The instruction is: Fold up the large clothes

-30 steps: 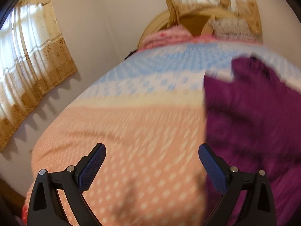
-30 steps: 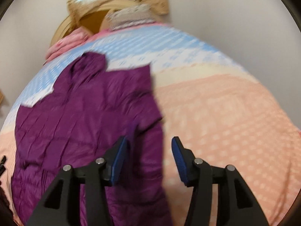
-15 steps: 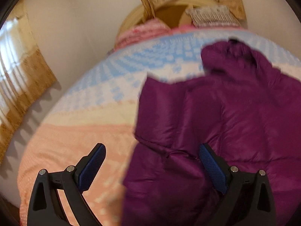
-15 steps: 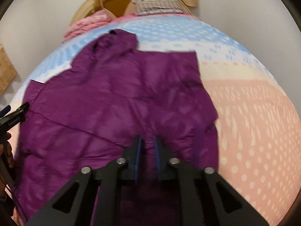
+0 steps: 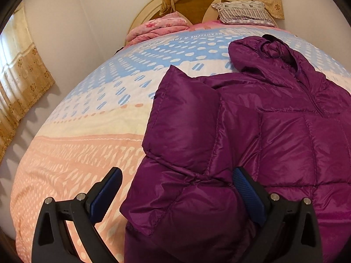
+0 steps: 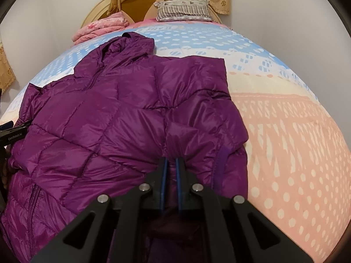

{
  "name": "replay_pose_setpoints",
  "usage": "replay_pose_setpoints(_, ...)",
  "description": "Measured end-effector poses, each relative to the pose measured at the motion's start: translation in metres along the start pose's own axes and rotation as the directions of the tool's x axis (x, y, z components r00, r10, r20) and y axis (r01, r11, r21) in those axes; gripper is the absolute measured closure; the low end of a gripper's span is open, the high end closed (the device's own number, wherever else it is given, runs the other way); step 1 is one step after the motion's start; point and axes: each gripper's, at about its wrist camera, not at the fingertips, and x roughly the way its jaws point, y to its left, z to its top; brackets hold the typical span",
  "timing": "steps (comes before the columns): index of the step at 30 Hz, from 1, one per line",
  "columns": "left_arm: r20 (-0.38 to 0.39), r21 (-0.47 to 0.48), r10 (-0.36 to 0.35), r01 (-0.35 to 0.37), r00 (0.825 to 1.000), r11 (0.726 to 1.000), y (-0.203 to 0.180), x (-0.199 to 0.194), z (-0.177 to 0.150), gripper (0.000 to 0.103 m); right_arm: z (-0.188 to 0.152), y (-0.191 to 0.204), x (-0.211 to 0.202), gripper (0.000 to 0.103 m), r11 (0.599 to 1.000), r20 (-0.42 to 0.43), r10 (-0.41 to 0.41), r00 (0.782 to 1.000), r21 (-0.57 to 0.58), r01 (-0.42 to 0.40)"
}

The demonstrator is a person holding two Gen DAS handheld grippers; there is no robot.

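Observation:
A purple quilted hooded jacket [image 5: 274, 135] lies flat on the bed, hood toward the headboard, both sleeves folded in over the body. It also fills the right wrist view [image 6: 122, 118]. My left gripper [image 5: 177, 186] is open, its jaws straddling the jacket's lower left part near the folded sleeve [image 5: 186, 118]. My right gripper [image 6: 171, 164] is shut on a pinch of jacket fabric near the lower right part, beside the other folded sleeve [image 6: 197, 87]. The left gripper's tip [image 6: 13, 131] shows at the left edge of the right wrist view.
The bed has a dotted cover, blue at the far end [image 5: 175, 52] and peach near me [image 5: 76, 157]. A folded pink blanket [image 5: 158, 27] and a striped pillow [image 5: 243, 14] lie by the headboard. Curtains [image 5: 19, 83] hang at left. Walls flank both sides.
My left gripper has swung right from bare bedcover to over the jacket's left side, still open. My right gripper has moved left onto the jacket and closed on its fabric.

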Motion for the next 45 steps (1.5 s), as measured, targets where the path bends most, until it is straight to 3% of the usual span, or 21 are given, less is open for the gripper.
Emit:
replay_pose_setpoints(5,0.036,-0.088,-0.057,0.060,0.998,0.994,0.031,-0.031,0.002,0.002,0.006,-0.001,-0.010,0.096,1.000,-0.024,-0.009,1.000,-0.013,0.008)
replay_pose_setpoints(7,0.123,-0.137,-0.095,0.112,0.988,0.984,0.053,-0.055,0.012,0.002,0.014,-0.007,-0.032,0.096,1.000,0.028,0.000,1.000,0.017,0.000)
replay_pose_setpoints(9,0.169,-0.170,-0.085,0.114,0.982,0.979,0.064,-0.067,0.026,0.002,0.027,-0.012,-0.047,0.096,0.999,0.074,0.011,0.997,0.049,-0.015)
replay_pose_setpoints(12,0.185,-0.192,-0.139,0.174,0.973,0.966,0.060,-0.068,0.049,0.002,0.058,-0.014,-0.054,0.095,0.994,0.110,0.035,0.993,0.099,-0.046)
replay_pose_setpoints(15,0.146,-0.164,-0.218,0.241,0.965,0.957,0.028,-0.051,0.069,0.002,0.089,-0.009,-0.037,0.095,0.992,0.127,0.030,0.992,0.120,-0.045)
replay_pose_setpoints(17,0.101,-0.148,-0.222,0.235,0.970,0.961,0.012,-0.031,0.072,0.002,0.103,-0.010,-0.018,0.095,0.988,0.117,0.025,0.993,0.146,-0.042)
replay_pose_setpoints(20,0.038,-0.109,-0.144,0.147,0.989,0.983,-0.008,0.006,0.073,0.002,0.114,-0.015,0.015,0.095,0.984,0.092,-0.021,0.996,0.180,0.004)
replay_pose_setpoints(24,-0.058,-0.101,-0.107,0.101,0.993,0.990,-0.017,0.047,0.066,0.002,0.109,-0.026,0.059,0.095,0.979,0.008,-0.055,0.998,0.197,0.052)
replay_pose_setpoints(28,-0.068,-0.076,-0.109,0.104,0.992,0.992,-0.023,0.056,0.061,0.002,0.094,-0.031,0.078,0.096,0.980,-0.008,-0.068,0.998,0.188,0.068)
replay_pose_setpoints(45,-0.065,-0.074,-0.099,0.094,0.993,0.993,-0.026,0.061,0.060,0.001,0.089,-0.033,0.078,0.096,0.979,0.011,-0.072,0.997,0.194,0.068)
